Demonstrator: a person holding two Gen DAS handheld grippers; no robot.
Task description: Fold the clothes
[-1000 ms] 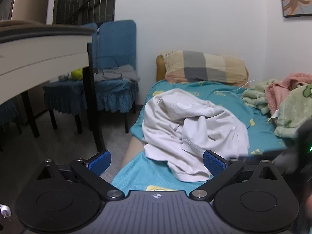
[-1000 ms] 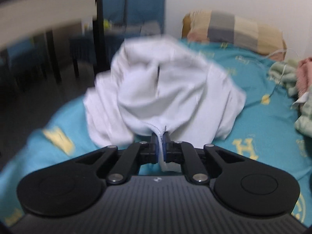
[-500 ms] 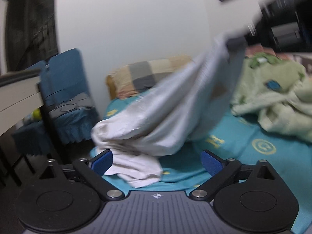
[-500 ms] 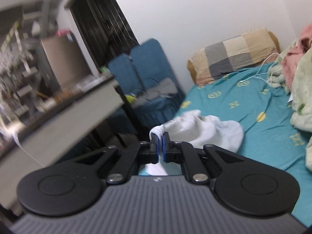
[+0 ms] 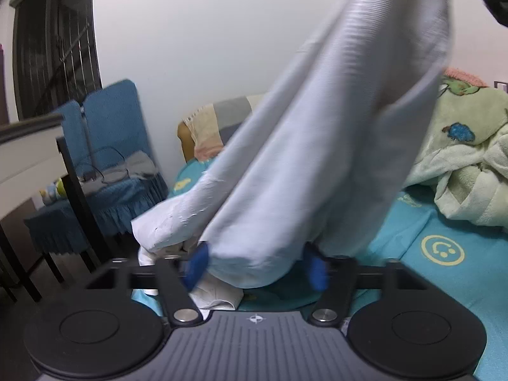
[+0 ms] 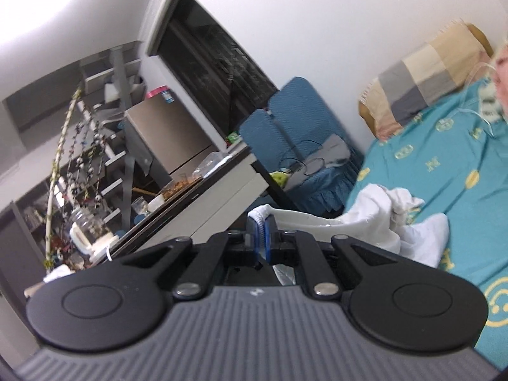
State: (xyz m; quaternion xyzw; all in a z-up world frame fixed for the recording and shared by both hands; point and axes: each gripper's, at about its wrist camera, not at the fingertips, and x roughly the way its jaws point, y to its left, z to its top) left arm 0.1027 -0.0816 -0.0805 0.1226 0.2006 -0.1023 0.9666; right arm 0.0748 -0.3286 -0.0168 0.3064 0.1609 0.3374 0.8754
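Right tongs (image 6: 262,238) are clamping one white garment (image 5: 317,146) by its hem; left tongs (image 5: 255,265), half apart, are closing around its hanging fold.

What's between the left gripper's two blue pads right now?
In the left wrist view, a hanging fold of the white garment bulges between the closing left gripper pads; contact is unclear. The right gripper pinches its hem.

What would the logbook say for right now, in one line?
right claw: shut on white garment, lifted off bed | left claw: closing around hanging lower part, pads not pressing yet | step: second grip
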